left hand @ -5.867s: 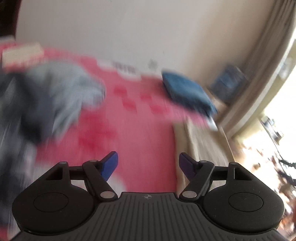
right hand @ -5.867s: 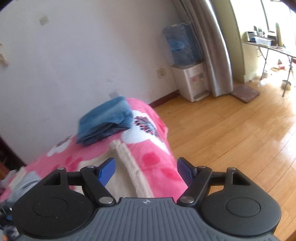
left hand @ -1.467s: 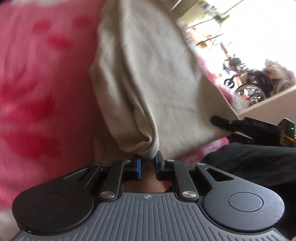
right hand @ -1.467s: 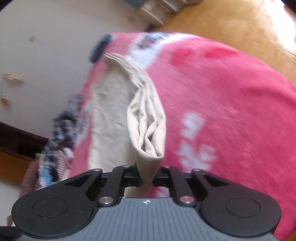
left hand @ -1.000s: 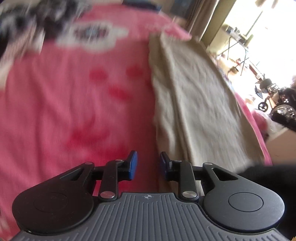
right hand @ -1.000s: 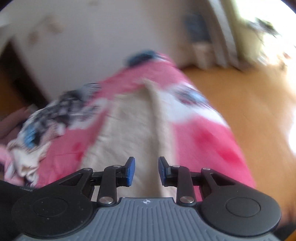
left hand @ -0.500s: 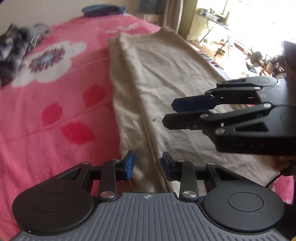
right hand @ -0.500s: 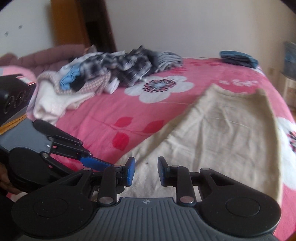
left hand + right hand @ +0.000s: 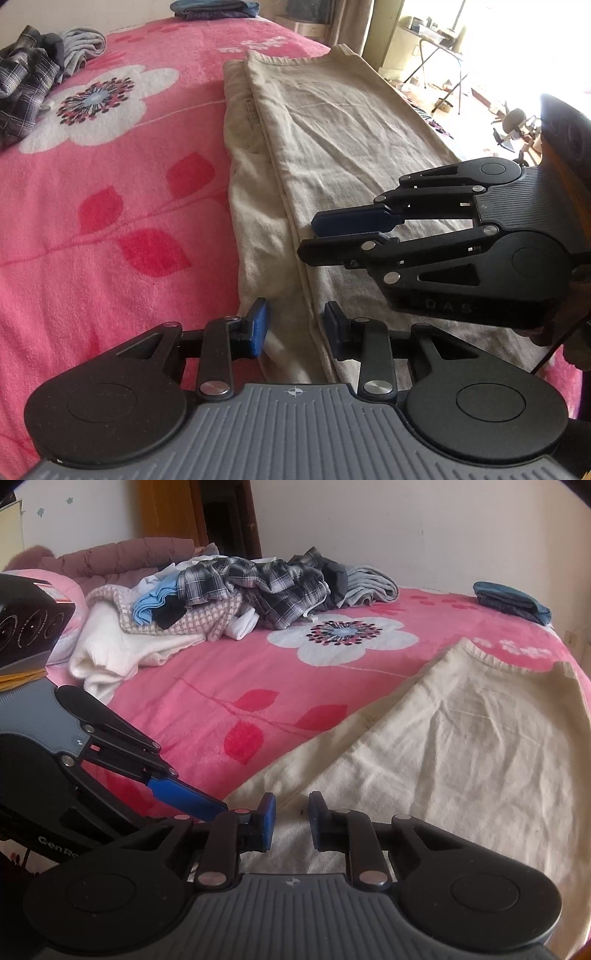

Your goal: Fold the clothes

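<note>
Beige trousers (image 9: 332, 122), folded lengthwise, lie flat on the pink flowered blanket (image 9: 110, 206). My left gripper (image 9: 295, 330) hovers over their near end, open with a narrow gap and nothing between the pads. My right gripper (image 9: 308, 240) reaches in from the right, just above the cloth, fingers pointing left. In the right wrist view the right gripper (image 9: 291, 821) is open too, empty, over the near edge of the trousers (image 9: 461, 738). The left gripper's blue finger (image 9: 184, 794) shows at the left.
A heap of unfolded clothes (image 9: 240, 579) lies at the far side of the bed, also seen as the heap of unfolded clothes (image 9: 29, 74). Folded blue jeans (image 9: 509, 602) sit at the far corner. The bed edge runs along the trousers' right side, and a person's hand (image 9: 576, 302) holds the right gripper.
Both grippers let go of the trousers, which now lie flat, folded lengthwise. Both pulled back to the near end, and over the last half second they barely moved.
</note>
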